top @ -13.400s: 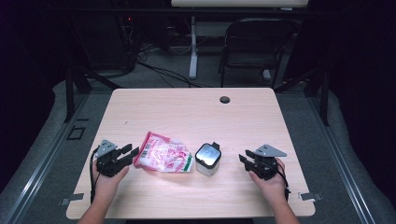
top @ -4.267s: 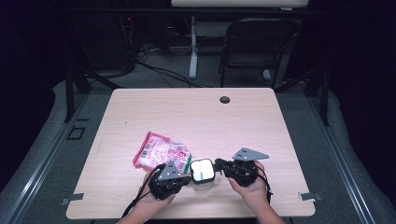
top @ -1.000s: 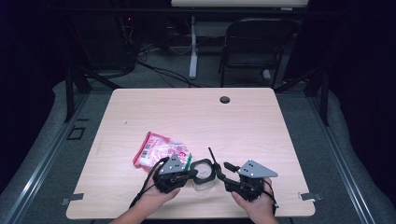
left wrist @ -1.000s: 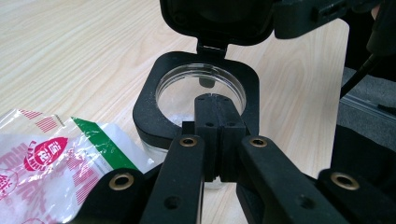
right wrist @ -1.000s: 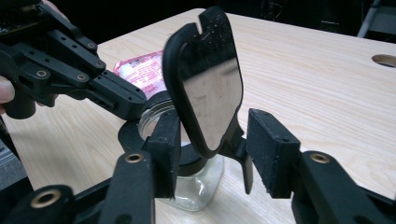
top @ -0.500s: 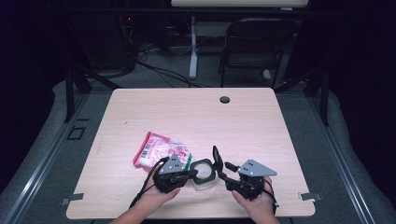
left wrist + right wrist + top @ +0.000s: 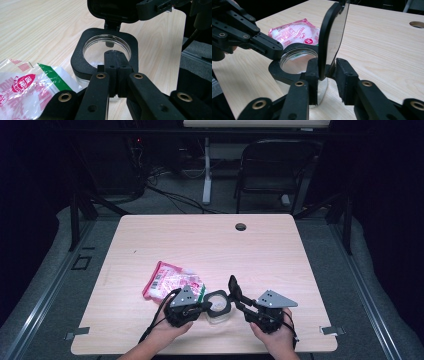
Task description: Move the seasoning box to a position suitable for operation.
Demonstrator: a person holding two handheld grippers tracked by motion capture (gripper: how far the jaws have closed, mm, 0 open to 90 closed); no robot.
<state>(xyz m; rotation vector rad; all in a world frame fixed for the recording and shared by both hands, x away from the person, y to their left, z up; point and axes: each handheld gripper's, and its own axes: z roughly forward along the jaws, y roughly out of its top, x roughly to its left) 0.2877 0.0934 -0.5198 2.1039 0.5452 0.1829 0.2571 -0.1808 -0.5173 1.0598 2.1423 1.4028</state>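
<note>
A clear glass jar with a black square collar [image 7: 218, 305] stands near the front edge of the light wooden table [image 7: 280, 250], between the two hand-held grippers. The left hand-held gripper [image 7: 115, 65] has its jaws closed together on the near side of the black collar [image 7: 77, 67], pinching the rim. The right hand-held gripper [image 7: 325, 70] has its jaws nearly closed on the black hinged lid [image 7: 332, 35], gripping the lid by its lower edge; the lid stands upright, swung open from the jar mouth. A pink and white plastic food packet with a green stripe [image 7: 172, 279] lies flat on the table just beside the jar, at the left gripper's side, touching or nearly touching the collar. A dark round hole [image 7: 241, 226] sits near the far edge of the table.
</note>
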